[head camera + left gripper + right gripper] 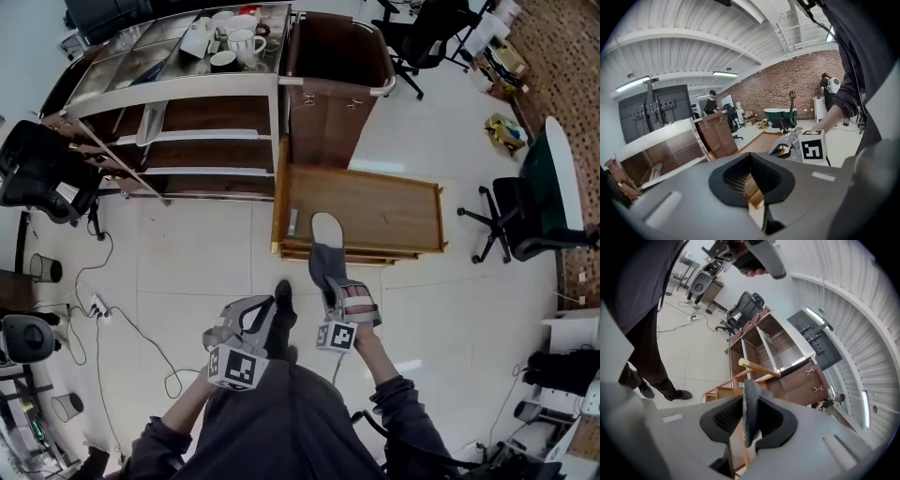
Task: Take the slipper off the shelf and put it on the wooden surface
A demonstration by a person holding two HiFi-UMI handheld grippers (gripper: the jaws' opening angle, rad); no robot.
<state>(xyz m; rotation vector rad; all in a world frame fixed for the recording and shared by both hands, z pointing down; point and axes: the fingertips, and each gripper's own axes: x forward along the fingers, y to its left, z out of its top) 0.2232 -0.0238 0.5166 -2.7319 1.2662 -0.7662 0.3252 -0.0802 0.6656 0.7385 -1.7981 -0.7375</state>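
Right gripper (336, 291) closed on the grey slipper (325, 262), which hangs toe-up over the near edge of the wooden surface (384, 211), beside a white slipper (326, 228) lying on it. The sole stands edge-on between the pads (725, 417). It is probably light, soft and bendy, so grip the thick sole at the heel. Left gripper (246, 323), nearer than the surface, has its jaws drawn together on nothing.
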